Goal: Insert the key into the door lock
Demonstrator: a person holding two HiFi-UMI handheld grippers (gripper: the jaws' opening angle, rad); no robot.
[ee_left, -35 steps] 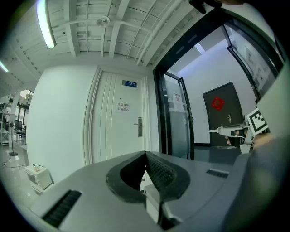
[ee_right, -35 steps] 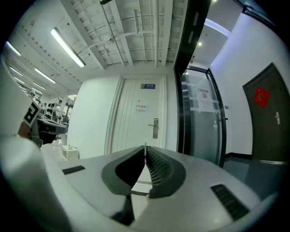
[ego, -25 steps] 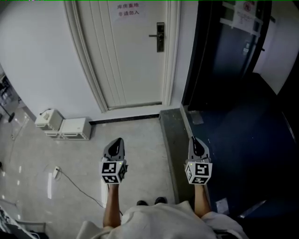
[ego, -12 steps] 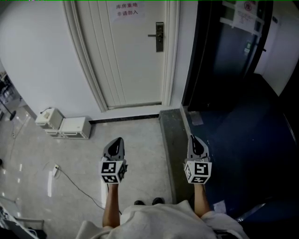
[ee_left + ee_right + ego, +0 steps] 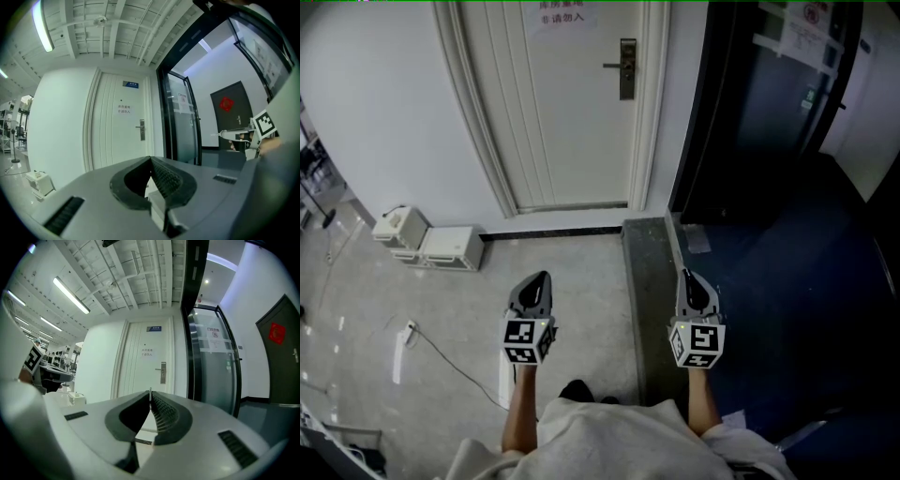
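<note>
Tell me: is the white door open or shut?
Shut: the door sits flush in its frame, with no gap showing.

Door [image 5: 572,112]: white paint, matt, moulded panels; lock plate [image 5: 627,68] of dark metal; notice [image 5: 558,14] of white paper. Floor [image 5: 356,309]: pale tiles, glossy, with reflections; threshold strip [image 5: 647,281] dark grey, smooth, stone-like. Glass door [image 5: 769,84]: glossy pane in a black frame. Left gripper [image 5: 151,159] and right gripper [image 5: 150,395]: smooth matt grey plastic shells, black ribbed pads [image 5: 164,416]; key [image 5: 150,390], a thin pale metal sliver. Garment [image 5: 619,441]: white cloth.
</note>
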